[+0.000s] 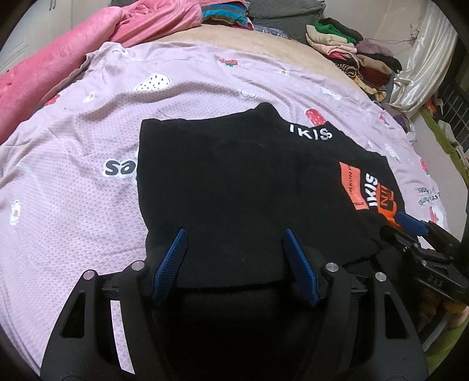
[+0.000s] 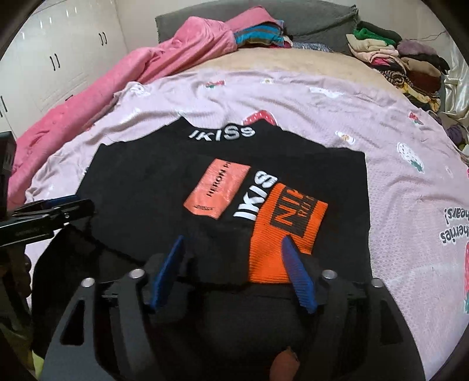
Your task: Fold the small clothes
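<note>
A small black garment (image 1: 234, 175) with white "IKISS" lettering and orange patches lies flat on a lilac printed sheet (image 1: 73, 205). It also shows in the right wrist view (image 2: 146, 190). My left gripper (image 1: 234, 234) is open, its blue fingers spread over the garment's near left edge, holding nothing. My right gripper (image 2: 233, 241) is open over the near edge by the orange patch (image 2: 281, 234). Each gripper shows in the other's view: the right one at the right edge (image 1: 410, 224), the left one at the left edge (image 2: 64, 205).
A pink blanket (image 1: 73, 58) lies bunched at the far left of the bed. Piles of clothes (image 1: 351, 55) sit at the far right. White cupboards (image 2: 44, 58) stand beyond the bed on the left. A grey headboard (image 2: 307, 17) is behind.
</note>
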The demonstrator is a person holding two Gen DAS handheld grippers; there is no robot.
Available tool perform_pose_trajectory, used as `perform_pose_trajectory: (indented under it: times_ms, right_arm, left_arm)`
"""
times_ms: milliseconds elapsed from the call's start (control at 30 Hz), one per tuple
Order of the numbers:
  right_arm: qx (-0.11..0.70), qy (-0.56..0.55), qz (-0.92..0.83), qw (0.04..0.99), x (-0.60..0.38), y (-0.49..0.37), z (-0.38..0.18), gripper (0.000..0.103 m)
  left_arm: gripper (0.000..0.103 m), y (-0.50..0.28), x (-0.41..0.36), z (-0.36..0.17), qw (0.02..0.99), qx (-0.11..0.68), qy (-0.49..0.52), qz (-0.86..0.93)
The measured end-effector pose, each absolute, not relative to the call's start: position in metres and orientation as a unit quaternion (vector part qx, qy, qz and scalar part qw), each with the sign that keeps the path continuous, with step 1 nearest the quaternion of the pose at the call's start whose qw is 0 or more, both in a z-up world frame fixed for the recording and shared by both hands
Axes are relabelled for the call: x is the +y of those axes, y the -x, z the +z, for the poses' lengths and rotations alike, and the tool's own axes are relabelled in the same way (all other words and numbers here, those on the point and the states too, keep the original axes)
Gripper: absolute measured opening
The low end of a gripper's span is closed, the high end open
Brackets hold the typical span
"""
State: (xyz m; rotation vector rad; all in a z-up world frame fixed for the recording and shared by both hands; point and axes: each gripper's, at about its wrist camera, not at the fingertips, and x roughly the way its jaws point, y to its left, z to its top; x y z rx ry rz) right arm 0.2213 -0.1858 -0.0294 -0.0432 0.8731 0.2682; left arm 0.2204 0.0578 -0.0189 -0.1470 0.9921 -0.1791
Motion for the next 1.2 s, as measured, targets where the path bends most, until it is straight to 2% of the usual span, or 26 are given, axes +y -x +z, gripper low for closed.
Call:
perform_pose_trajectory:
  times_ms: [167,267,500,667,1200]
  right_arm:
    - [0.41,0.017,0.129,0.903,-0.186,-0.217,-0.02,0.078]
    - [0.4,0.013,0.128,0.907,-0.187,-0.214,-0.014,0.09]
    - [0.381,0.007,0.122,0.916,-0.192,-0.206,0.001,0.094]
    - [0.369,0.003,0.122,0.921,-0.194,-0.198,0.01,0.094]
    - [0.341,0.008,0.122,0.932,-0.195,-0.166,0.033,0.095]
  left_arm:
    - [0.06,-0.218,0.057,-0.013,0.875,0.47,0.075,-0.088]
    - [0.062,-0.216,0.056,-0.007,0.878,0.464,0.073,-0.09]
    - [0.075,-0.208,0.056,0.01,0.889,0.444,0.07,-0.086]
    - [0.081,-0.198,0.056,0.026,0.899,0.426,0.063,-0.082]
    - [0.084,-0.16,0.052,0.053,0.915,0.393,0.04,-0.081]
